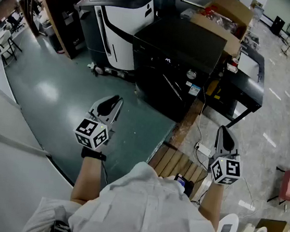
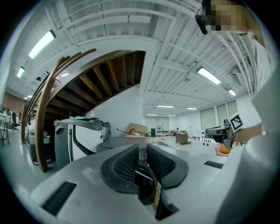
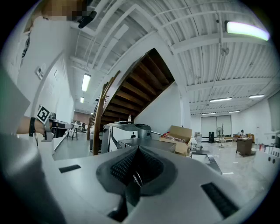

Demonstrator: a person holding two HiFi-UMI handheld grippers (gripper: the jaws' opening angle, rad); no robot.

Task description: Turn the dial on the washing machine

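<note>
Before the washing machine [image 1: 176,53], we hold both claws off its dial [image 1: 191,74].
Our left claw [image 1: 116,100] is spread, right claw [image 1: 222,129] pressed together; the cardboard box [image 1: 228,15] behind holds clutter.

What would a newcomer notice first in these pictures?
The black washing machine fills the middle of the head view, with its round dial on the front. Both grippers hang short of it: the left gripper with its jaws slightly apart and empty, the right gripper with its jaws together. A white and black machine stands beside the washer, toward the picture's left.
</note>
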